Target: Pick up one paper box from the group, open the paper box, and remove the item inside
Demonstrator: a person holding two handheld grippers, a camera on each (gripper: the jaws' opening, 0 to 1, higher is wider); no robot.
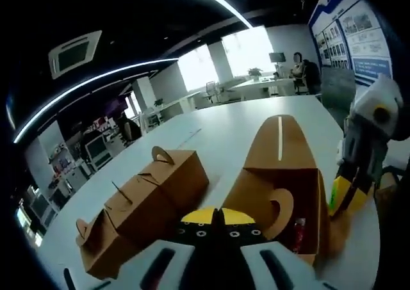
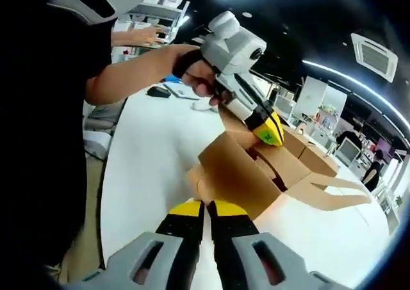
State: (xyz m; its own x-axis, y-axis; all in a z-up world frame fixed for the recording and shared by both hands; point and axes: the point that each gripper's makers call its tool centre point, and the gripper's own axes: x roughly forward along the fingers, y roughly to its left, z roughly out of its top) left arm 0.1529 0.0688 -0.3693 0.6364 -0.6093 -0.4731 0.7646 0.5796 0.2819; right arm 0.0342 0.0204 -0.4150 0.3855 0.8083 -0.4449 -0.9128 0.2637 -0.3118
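An open brown paper box (image 1: 282, 175) lies on the white table (image 1: 230, 127), its long lid flap stretched away from me. A red and white item (image 1: 299, 233) shows inside at its lower edge. My left gripper (image 1: 220, 216) is shut, pinching the box's left wall by the handle cut-out. My right gripper (image 1: 341, 199) comes in from the right, shut at the box's right wall. In the right gripper view my right gripper (image 2: 206, 205) is shut against the near flap of the box (image 2: 237, 171). There a hand holds the left gripper (image 2: 270, 131), which grips the box's top edge.
Closed brown boxes (image 1: 150, 203) with handle tabs stand in a row left of the open one, also seen as boxes (image 2: 314, 157) behind it. The person's arm and dark body (image 2: 57, 130) are at the table's edge. Desks, monitors and a seated person (image 1: 301, 66) are far behind.
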